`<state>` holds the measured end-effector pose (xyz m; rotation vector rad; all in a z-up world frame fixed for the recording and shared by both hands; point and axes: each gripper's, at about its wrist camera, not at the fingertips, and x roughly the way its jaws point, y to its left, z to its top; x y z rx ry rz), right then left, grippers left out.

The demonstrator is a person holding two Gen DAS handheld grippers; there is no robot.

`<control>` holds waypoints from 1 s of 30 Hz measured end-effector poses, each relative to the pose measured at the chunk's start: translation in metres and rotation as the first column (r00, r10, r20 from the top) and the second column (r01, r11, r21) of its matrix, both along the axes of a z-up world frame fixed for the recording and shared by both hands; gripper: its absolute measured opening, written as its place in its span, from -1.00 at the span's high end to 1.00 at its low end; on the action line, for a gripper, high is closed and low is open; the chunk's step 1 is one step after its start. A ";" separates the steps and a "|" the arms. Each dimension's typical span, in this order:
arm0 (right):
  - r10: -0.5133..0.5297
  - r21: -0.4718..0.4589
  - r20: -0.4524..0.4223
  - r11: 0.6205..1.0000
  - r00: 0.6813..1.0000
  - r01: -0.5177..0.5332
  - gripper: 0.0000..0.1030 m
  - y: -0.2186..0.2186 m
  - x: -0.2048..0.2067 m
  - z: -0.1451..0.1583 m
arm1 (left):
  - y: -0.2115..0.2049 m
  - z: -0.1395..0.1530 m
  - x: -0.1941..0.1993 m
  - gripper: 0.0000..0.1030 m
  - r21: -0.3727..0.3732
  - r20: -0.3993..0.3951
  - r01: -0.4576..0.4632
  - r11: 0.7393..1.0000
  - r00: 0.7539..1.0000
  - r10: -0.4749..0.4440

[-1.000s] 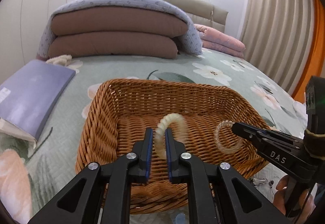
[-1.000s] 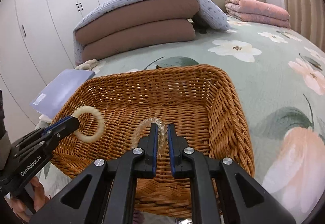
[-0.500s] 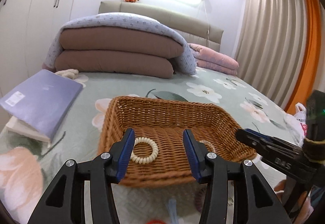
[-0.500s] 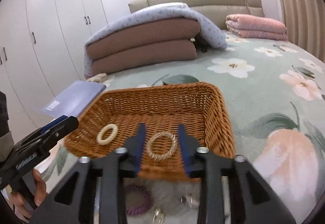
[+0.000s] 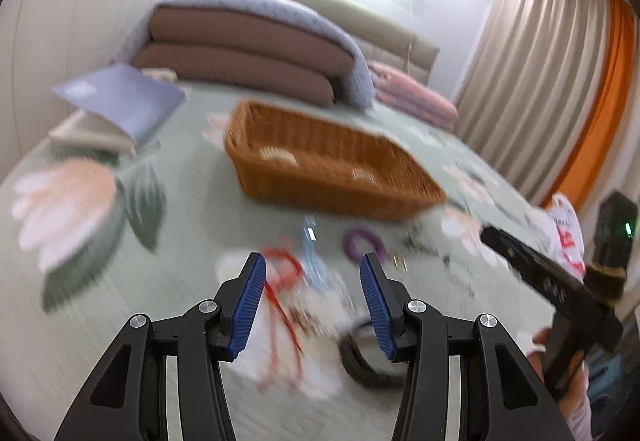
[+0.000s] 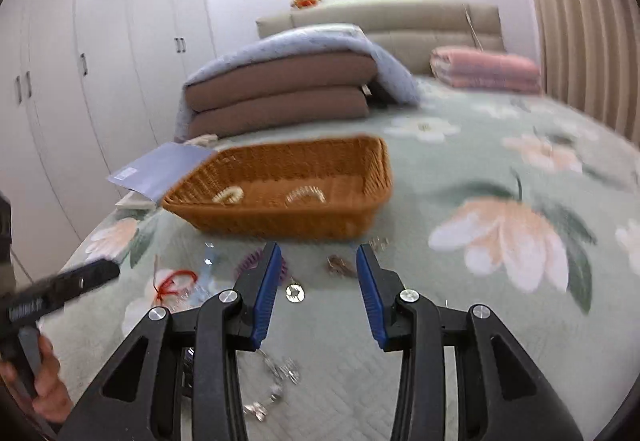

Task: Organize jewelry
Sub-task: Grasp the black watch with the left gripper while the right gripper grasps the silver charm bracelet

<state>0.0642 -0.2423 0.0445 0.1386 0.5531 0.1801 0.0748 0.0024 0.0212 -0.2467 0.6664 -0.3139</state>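
Green floral bedding covers the bed (image 6: 460,281), where a wicker basket (image 6: 280,219) holds a cream bracelet (image 6: 229,195) and a clear bracelet (image 6: 306,195). Left gripper (image 5: 312,281) and right gripper (image 6: 316,269) both hang with jaws wide apart, empty, above loose jewelry: a purple ring (image 5: 364,243), red cord (image 5: 280,269), black band (image 5: 360,357).

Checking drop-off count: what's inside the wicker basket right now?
Inside the wicker basket: a cream beaded bracelet on the left and a clear beaded bracelet on the right, lying apart. The near wall hides the front strip of the floor, and the frames are blurred.
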 end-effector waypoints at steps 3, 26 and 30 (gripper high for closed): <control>0.030 0.035 -0.058 0.999 0.998 -0.028 0.17 -0.012 0.002 -0.010 | -0.016 -0.015 0.000 0.01 0.081 -0.081 0.022 0.996 0.997 -0.015; 0.201 -0.032 -0.193 0.977 0.960 -0.211 0.18 0.014 -0.003 -0.042 | -0.035 -0.047 -0.001 0.26 -0.011 -0.183 0.067 0.998 0.981 -0.068; 0.221 -0.043 -0.227 0.971 0.948 -0.237 0.18 0.023 -0.001 -0.049 | -0.036 -0.048 0.006 0.30 -0.019 -0.200 0.067 0.998 0.977 -0.069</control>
